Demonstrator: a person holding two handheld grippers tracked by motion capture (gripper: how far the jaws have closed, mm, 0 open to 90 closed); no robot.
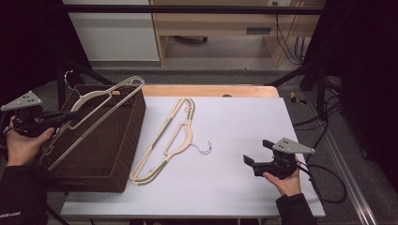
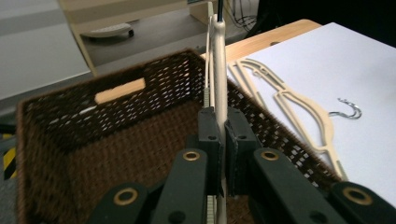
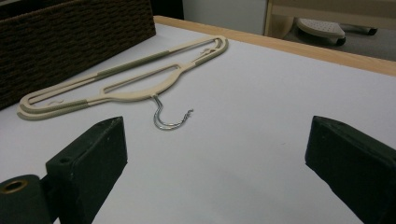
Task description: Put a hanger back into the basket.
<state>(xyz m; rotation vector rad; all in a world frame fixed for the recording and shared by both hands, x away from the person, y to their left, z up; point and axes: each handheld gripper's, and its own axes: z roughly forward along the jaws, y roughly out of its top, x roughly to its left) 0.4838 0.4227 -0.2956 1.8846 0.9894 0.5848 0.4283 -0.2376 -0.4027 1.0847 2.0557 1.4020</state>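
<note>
The left gripper (image 1: 70,115) is clamped on a cream hanger (image 1: 101,101), its jaws pressed together on the thin frame, and holds it tilted over the open top of the dark woven basket (image 1: 119,154) that stands at the left end of the table (image 1: 244,126), the hanger's metal hook pointing up and away at the basket's far corner. The right gripper (image 1: 256,153) rests low over the bare white table surface on the right with its jaws wide apart and nothing between them. Two more cream hangers (image 1: 171,140) lie stacked flat on the table just beside the basket, their hooks (image 1: 204,147) pointing toward the right gripper.
</note>
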